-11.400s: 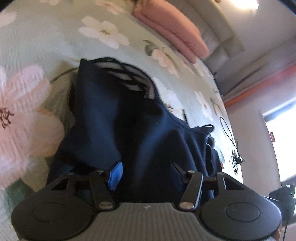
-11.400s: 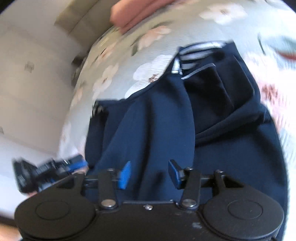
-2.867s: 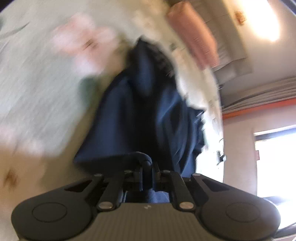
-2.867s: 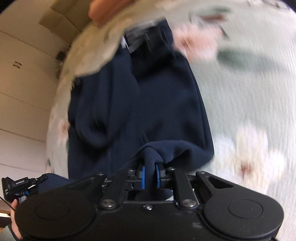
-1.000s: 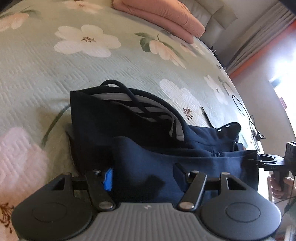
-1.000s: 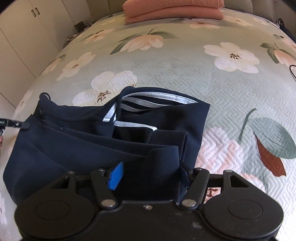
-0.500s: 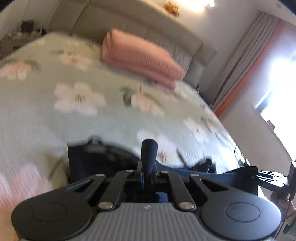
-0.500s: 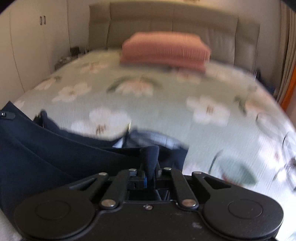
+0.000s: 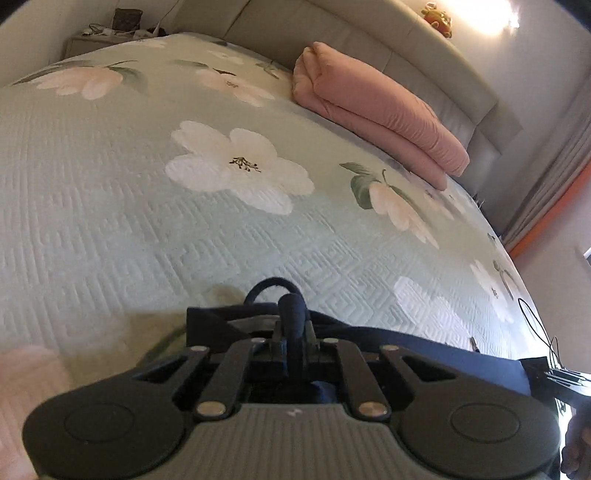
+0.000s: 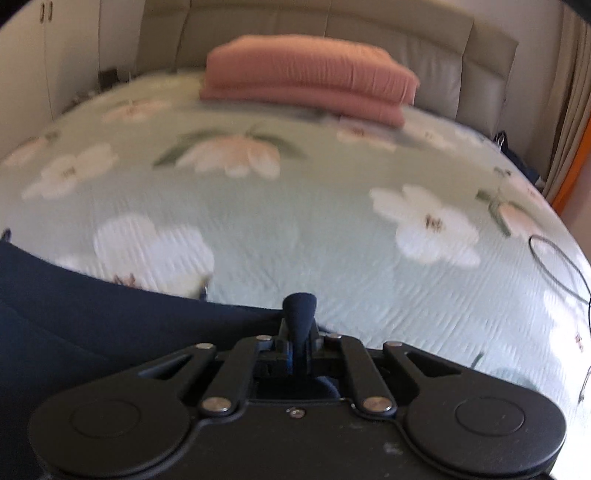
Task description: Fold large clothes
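Navy garment point(image 9: 424, 343): a pinch of its cloth is being gripped by the left gripper point(image 9: 293, 334), the jaws being pressed tight on a fold that is poking up between them; from there the fabric is being stretched rightward as a taut band toward the other tool at the frame's right edge, with a dark cord loop point(image 9: 271, 288) rising just beyond the jaws. In the right wrist view the same garment point(image 10: 110, 314) is being clamped by the right gripper point(image 10: 299, 336), a rounded tuft of cloth standing above the narrow jaws, and the rest is being spread away to the left and lower left. Whether the garment's lower part is resting on the bed cannot be told. Floral bedspread point(image 9: 110, 206): pale green, quilted, with white and pink blossoms, lying beneath and beyond the garment. Pink folded quilt point(image 10: 306, 81): lying at the bed's far end, against the grey padded headboard point(image 10: 369, 33). Thin black cable point(image 10: 554, 266): lying on the bedspread's right side, well apart from the garment.
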Motion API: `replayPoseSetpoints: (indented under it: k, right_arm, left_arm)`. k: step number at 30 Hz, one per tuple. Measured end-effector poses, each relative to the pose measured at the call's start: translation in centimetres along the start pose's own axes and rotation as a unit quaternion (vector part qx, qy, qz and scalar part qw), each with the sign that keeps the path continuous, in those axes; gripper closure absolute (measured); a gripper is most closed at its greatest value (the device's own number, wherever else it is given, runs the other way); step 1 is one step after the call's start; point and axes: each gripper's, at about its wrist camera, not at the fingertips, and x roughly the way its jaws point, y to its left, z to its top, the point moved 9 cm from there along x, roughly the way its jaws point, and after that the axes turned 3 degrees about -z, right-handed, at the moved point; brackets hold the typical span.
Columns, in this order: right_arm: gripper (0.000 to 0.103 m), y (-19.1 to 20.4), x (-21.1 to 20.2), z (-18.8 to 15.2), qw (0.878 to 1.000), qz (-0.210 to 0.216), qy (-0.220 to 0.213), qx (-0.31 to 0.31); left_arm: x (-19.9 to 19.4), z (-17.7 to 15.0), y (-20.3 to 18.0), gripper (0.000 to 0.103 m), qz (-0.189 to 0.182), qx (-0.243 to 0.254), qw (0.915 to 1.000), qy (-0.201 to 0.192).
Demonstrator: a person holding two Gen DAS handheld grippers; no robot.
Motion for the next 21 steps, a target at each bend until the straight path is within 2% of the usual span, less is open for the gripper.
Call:
replayPoseSetpoints:
  k: [2,4,5,6,10,12,16,19,20,21]
  right_arm:
    - [0.096,0.3,0.4,-0.3,1.0,-0.011,0.007,-0.013]
    - [0.081,0.1,0.6,-0.2,0.999,-0.027,0.017,-0.026]
    - [0.065,-0.3,0.4,-0.1,0.999,-0.037,0.024,-0.025]
    - [0.056,-0.8,-0.2,0.1,0.998,-0.045,0.028,-0.02]
    - [0.054,-3.7,-5.1,0.3,0.997,-0.069,0.022,-0.005]
    - [0.052,-4.5,-8.1,-0.1,0.997,-0.078,0.015,-0.005]
    - [0.052,-3.7,-13.1,-2.6,0.998,-0.058,0.024,0.012]
    - [0.052,-0.9,-13.4,-5.2,0.998,-0.003,0.054,0.041]
    - [0.061,0.3,-12.9,-6.1,0.997,0.015,0.064,0.045]
    - [0.076,1.3,-12.2,-6.9,0.996,0.025,0.072,0.045]
  left_arm:
    - [0.0,0.1,0.2,0.087,0.0,-0.003,1.0,0.002]
    - [-0.3,0.2,0.3,0.081,0.01,-0.002,0.9999,0.009]
    - [-0.6,0.5,0.2,0.08,0.016,0.0,0.9998,0.011]
    - [-1.3,0.7,0.2,0.08,0.023,0.005,0.9996,0.012]
    - [-5.9,1.7,-1.3,0.081,0.053,0.059,0.9968,-0.004]
    - [-8.3,1.6,-3.0,0.08,0.04,0.079,0.996,-0.01]
    - [-11.6,-0.8,-6.4,0.08,0.02,0.1,0.9948,-0.004]
    - [-11.6,-4.6,-8.7,0.078,-0.009,0.091,0.9954,0.028]
    - [-11.1,-6.3,-9.3,0.078,-0.01,0.089,0.995,0.045]
    - [-10.6,-7.7,-9.6,0.078,-0.002,0.09,0.9944,0.055]
